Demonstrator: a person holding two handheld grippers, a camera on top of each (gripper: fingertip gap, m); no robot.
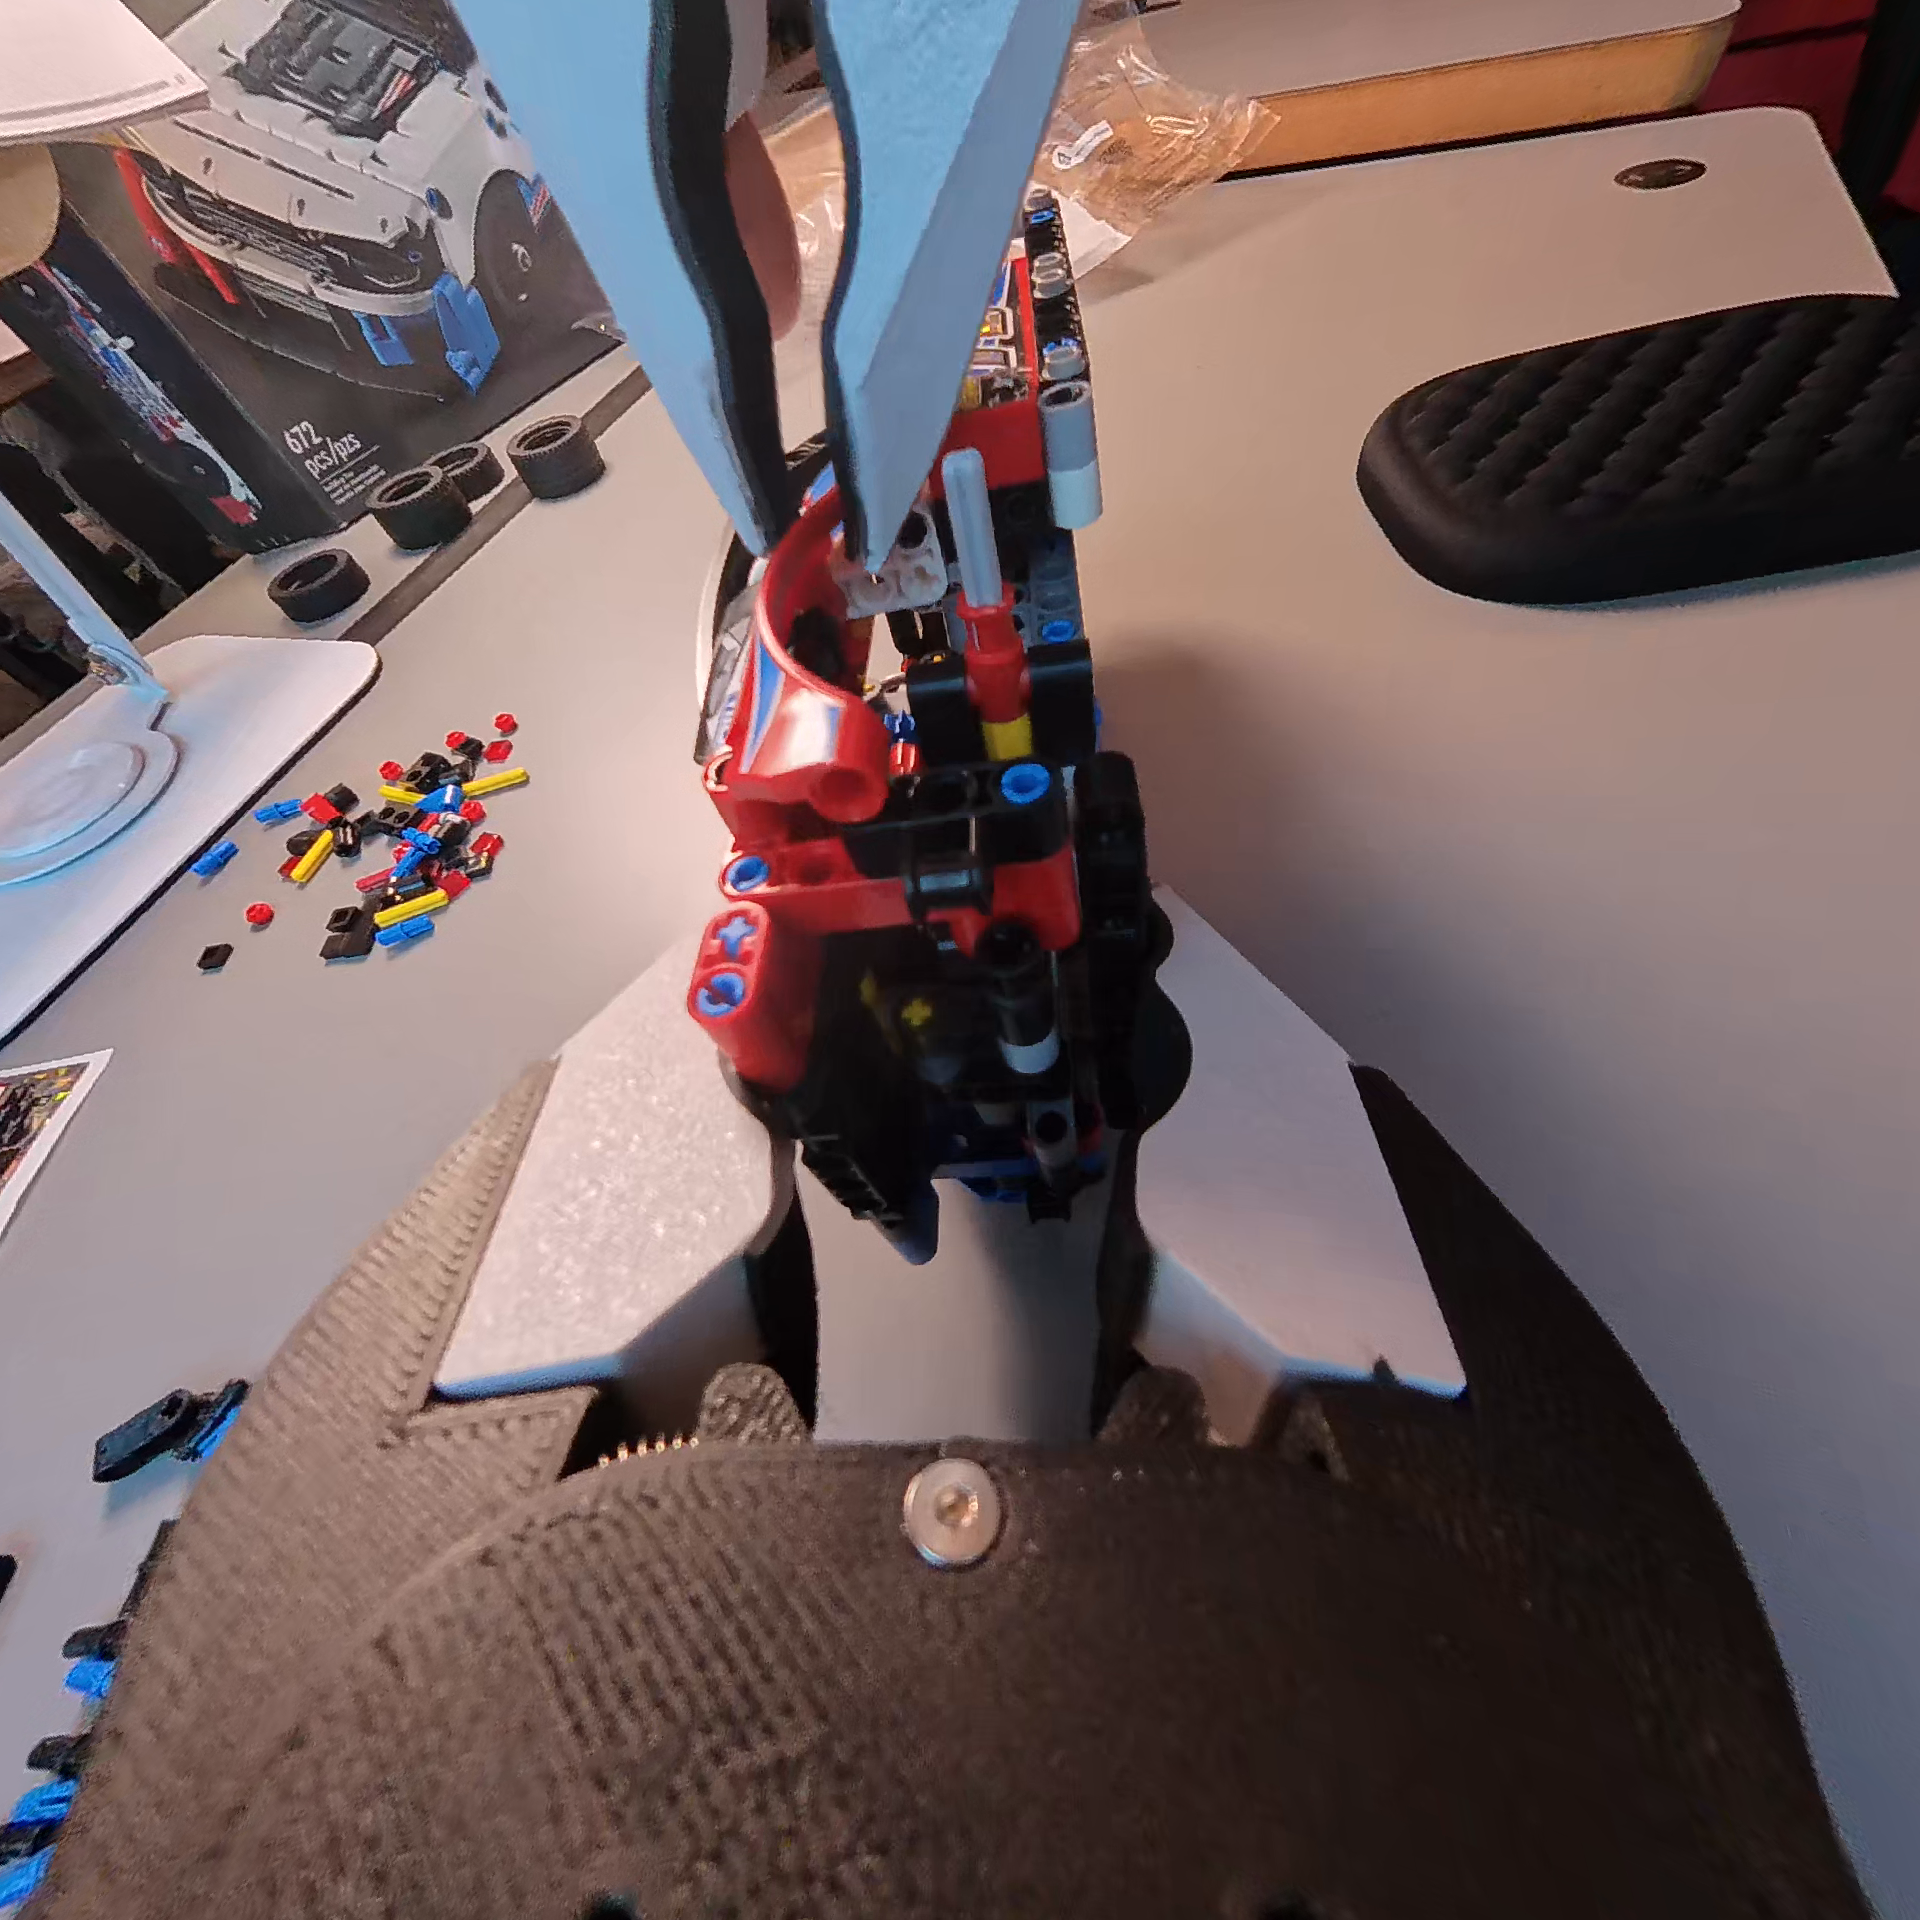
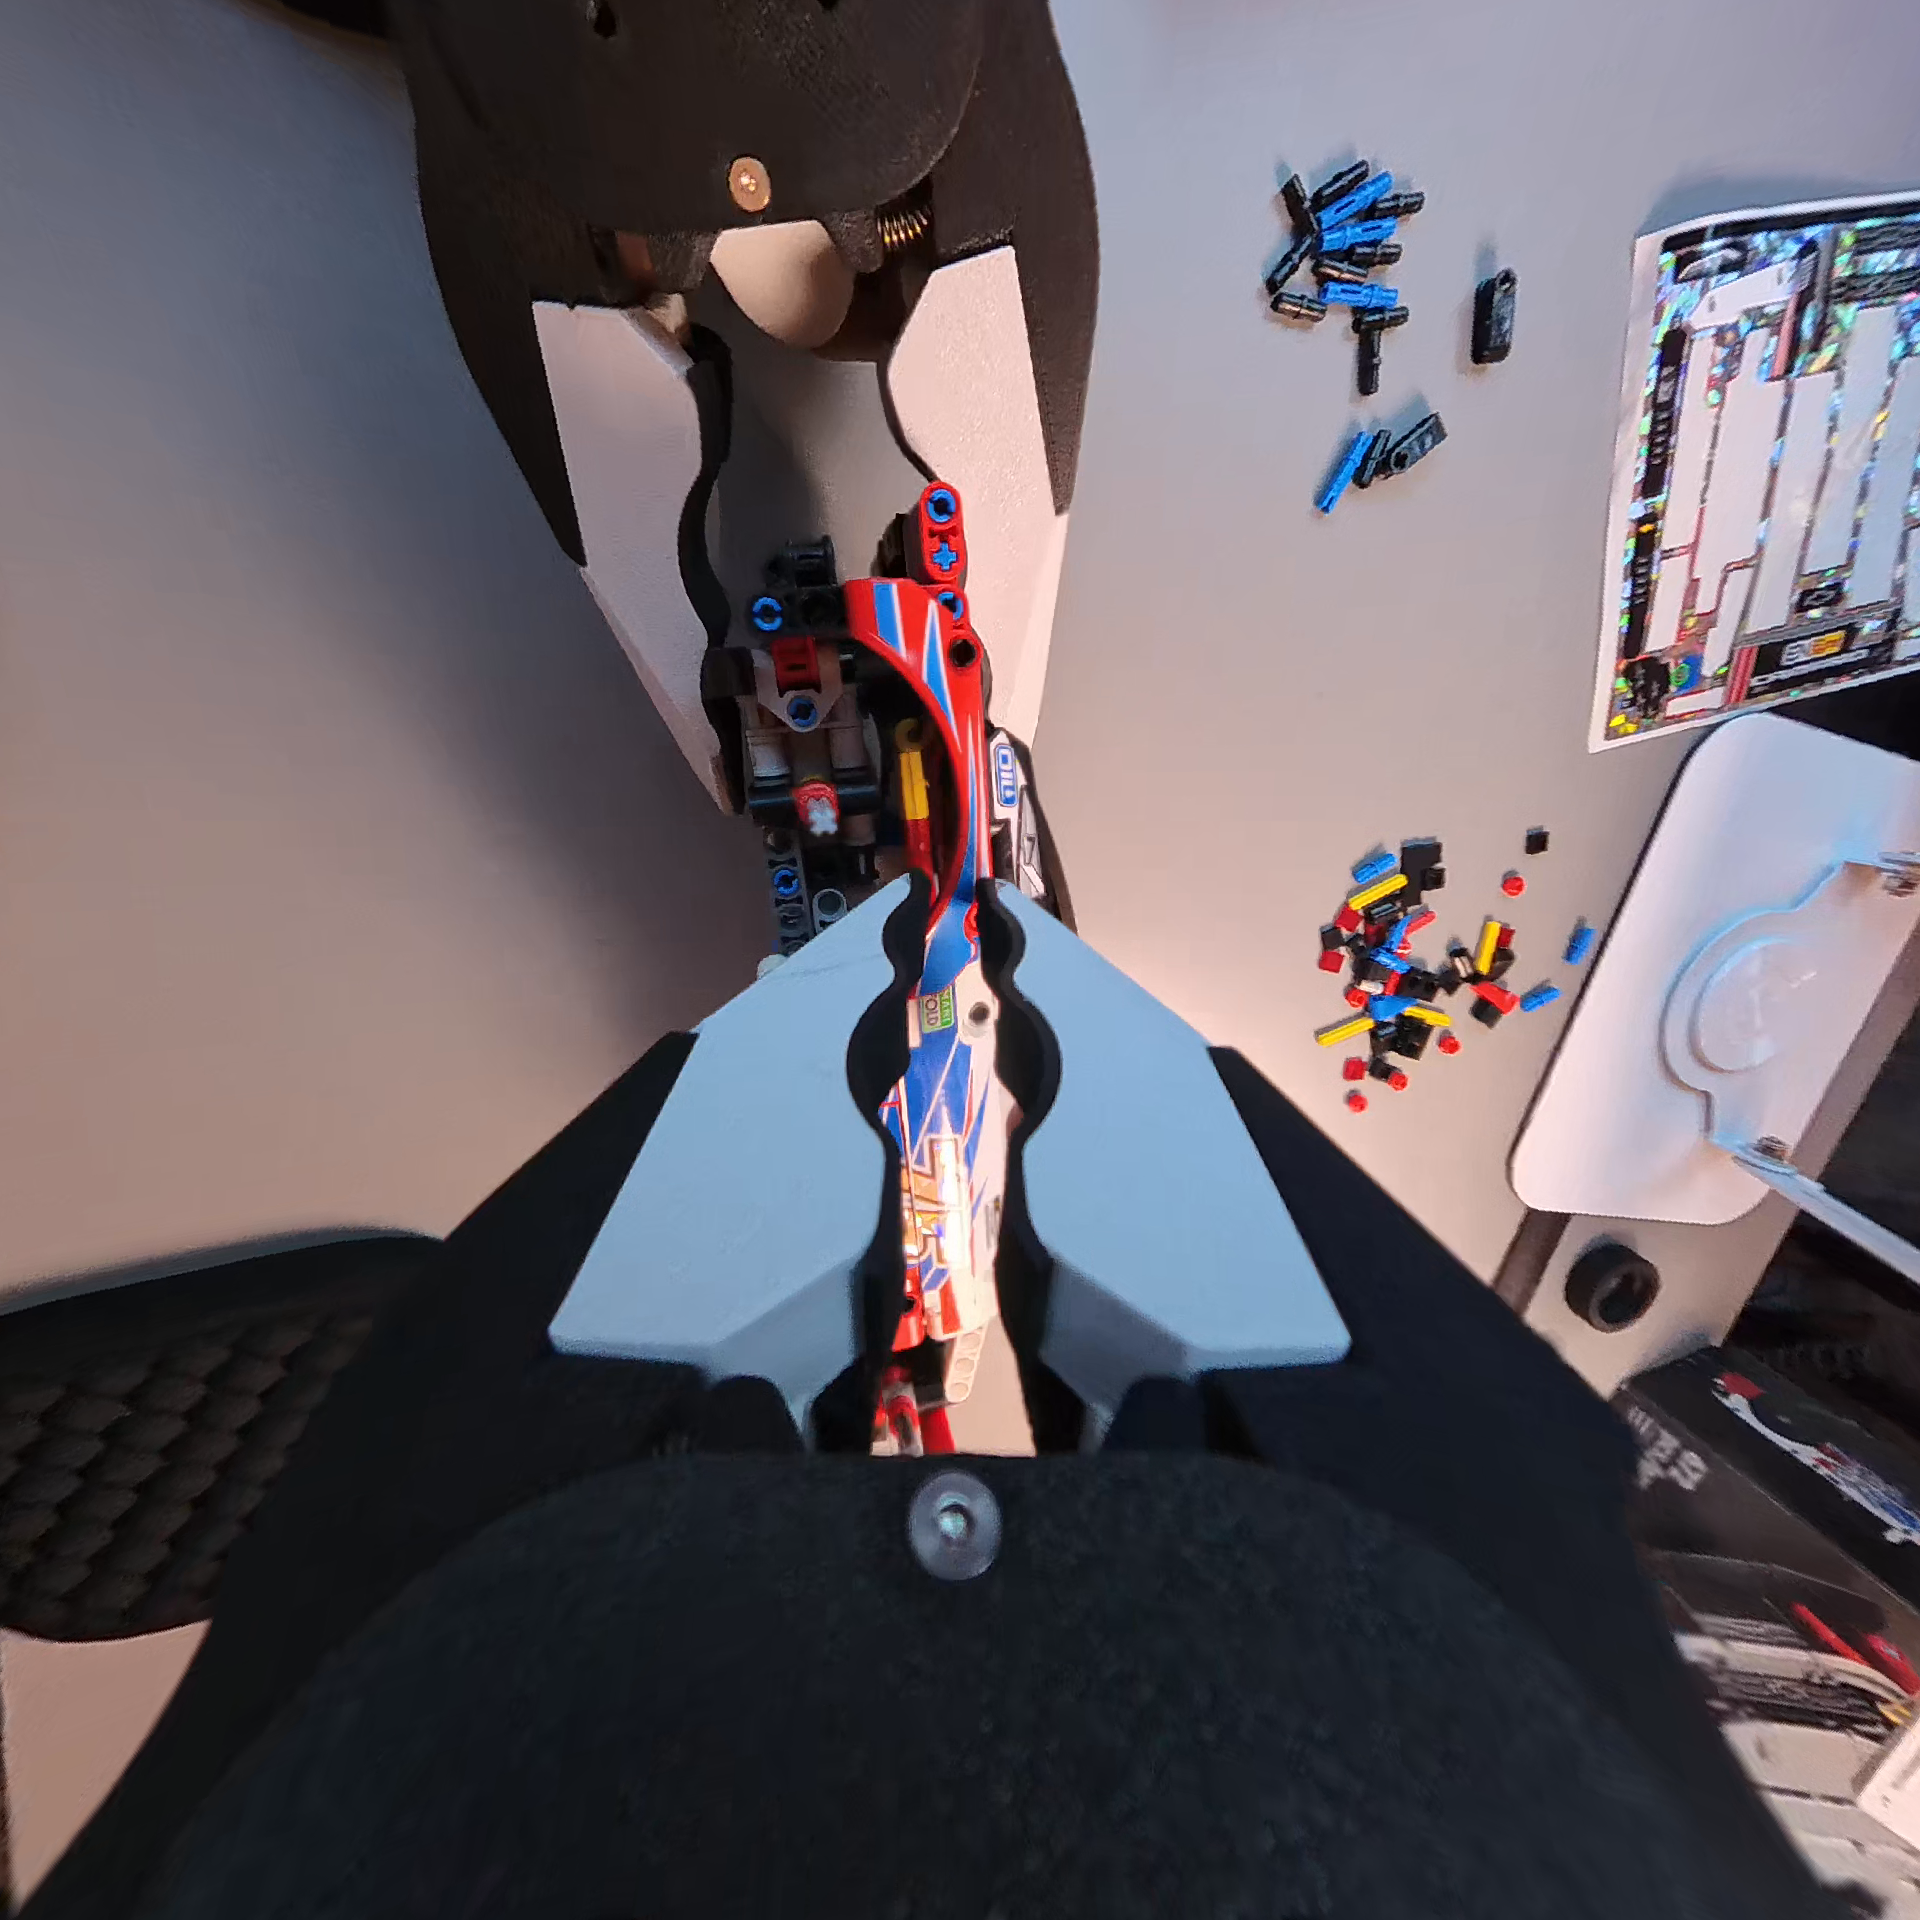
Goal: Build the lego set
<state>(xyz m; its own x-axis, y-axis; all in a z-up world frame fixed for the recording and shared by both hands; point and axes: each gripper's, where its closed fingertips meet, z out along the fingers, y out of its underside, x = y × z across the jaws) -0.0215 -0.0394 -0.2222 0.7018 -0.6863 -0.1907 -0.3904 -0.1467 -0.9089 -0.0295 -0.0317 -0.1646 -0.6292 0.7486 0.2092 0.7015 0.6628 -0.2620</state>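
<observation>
Car model [image 1: 914, 831] held between both grippers above tabletop [image 1: 1351, 831], long axis running fingertip to fingertip. Left gripper [image 1: 951, 1122] fingers clamped on near black end. Right gripper [image 2: 951, 904] fingers closed on curved red panel [image 2: 951, 748] at opposite end, facing left one. Judgement: next press must act along this axis. Loose pieces [image 1: 395, 831] lie well left of left fingers.

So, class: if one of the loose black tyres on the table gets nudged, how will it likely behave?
Each loose black tyre is round, so on its tread it would probably roll; lying flat, it would more likely slide. It looks hollow and small, so probably light. The smooth table offers little to stop it.
</observation>
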